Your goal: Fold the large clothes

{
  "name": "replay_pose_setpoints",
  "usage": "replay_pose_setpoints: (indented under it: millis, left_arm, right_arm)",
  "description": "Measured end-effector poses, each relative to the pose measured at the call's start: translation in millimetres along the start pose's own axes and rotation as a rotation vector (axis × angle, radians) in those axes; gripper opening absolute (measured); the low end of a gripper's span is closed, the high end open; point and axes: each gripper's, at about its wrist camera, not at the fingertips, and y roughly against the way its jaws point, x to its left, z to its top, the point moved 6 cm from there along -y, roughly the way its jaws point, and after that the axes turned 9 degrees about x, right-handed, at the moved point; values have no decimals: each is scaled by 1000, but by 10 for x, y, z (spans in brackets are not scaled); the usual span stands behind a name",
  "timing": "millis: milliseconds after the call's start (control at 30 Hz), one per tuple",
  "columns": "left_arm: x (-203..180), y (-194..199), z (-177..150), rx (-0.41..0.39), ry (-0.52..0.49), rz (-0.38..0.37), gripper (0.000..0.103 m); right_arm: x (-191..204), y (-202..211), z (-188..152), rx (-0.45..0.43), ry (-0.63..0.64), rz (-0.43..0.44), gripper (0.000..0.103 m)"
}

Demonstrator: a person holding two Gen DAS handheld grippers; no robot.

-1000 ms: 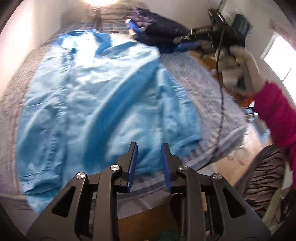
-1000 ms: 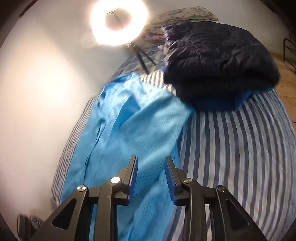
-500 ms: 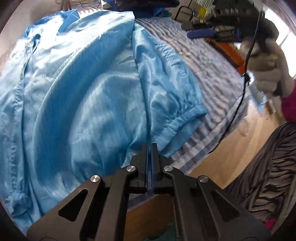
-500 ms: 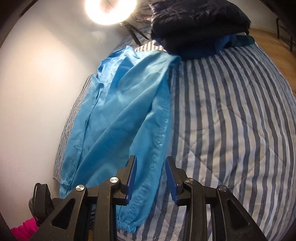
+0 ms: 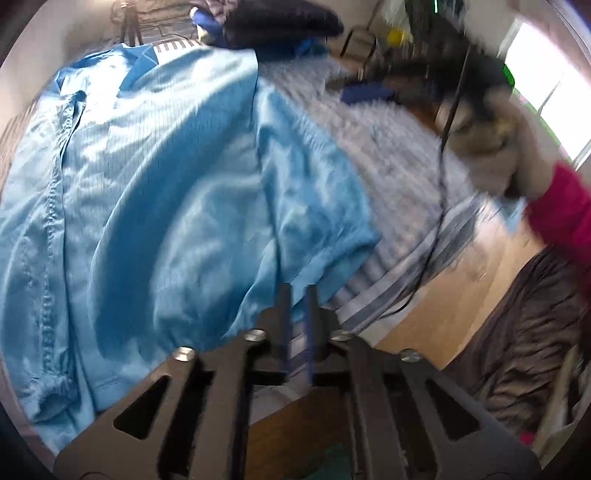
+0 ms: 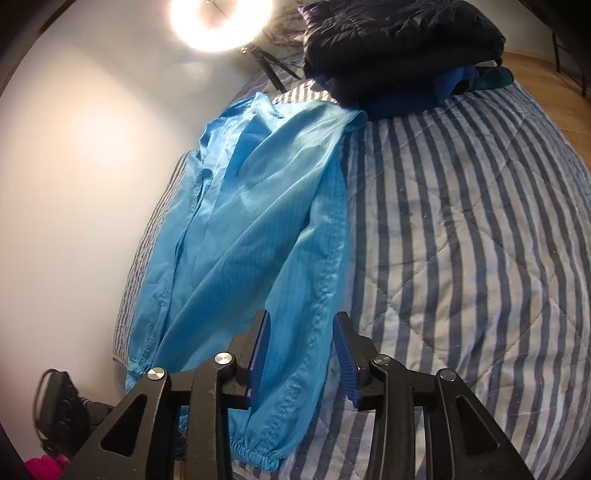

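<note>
left wrist view: i find the light blue garment [image 5: 155, 206] spread flat on the striped bed cover [image 5: 399, 162], collar end toward the dark folded pile [image 5: 280, 22] at the far end of the cover, hem end toward me. its long axis runs from that pile straight down to the near edge of the cover. my left gripper [image 5: 295, 314] sits at that near edge, just over the hem beside the cuffed end of one sleeve [image 5: 317, 206]. its jaws are opening, a narrow gap showing, and i see only striped cover in the gap, no blue cloth pinched. the picture is blurred, so contact with the hem i cannot confirm. the person's other hand [image 5: 495, 158] with a pink sleeve is off to the side, away from the garment.

right wrist view: the same garment [image 6: 251, 229] lies along the wall-side edge of the striped cover [image 6: 461, 240], running from the dark pile [image 6: 399, 48] toward me. my right gripper [image 6: 301, 354] hangs over the lower sleeve [image 6: 291, 350], with the elastic cuff on the near side of the fingertips. the jaws are opening and stand apart, straddling the sleeve's width without pressing it.

judgement: the sleeve runs parallel to the garment's length, and the right gripper is the nearer one to it. i would expect the next move to be a pinch near the cuff, carried across the body toward the wall-side edge.
</note>
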Motion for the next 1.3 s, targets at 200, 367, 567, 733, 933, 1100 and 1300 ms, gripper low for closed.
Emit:
replay_pose_setpoints:
  millis: [200,367,567,733,933,1100,1300]
  left_arm:
    - [166,-282,-119,39,-29,101,49]
    - [272,-305,-131,34,-11,60,26]
    - [307,-224,-155,43,6,-40,8]
    - [221,-37,-160,22,50,-153,8]
    - [32,232,-66,-34,103,-310,8]
    - [-67,436,53,-96,142,-418,8]
    - [-211,740,97,-159,109,-470,8]
  right_arm:
    - [56,-58,-7,8,11,7,49]
    - [84,-142,-2,24,26,24,52]
    - [52,-234,-14,56,20,43,52]
    - [38,-356,-65,96,30,15,51]
    - [44,-383,25,78,-4,87,51]
    - [40,-495,232,66,-44,146,51]
    - [-41,-709,483,59,-108,194,50]
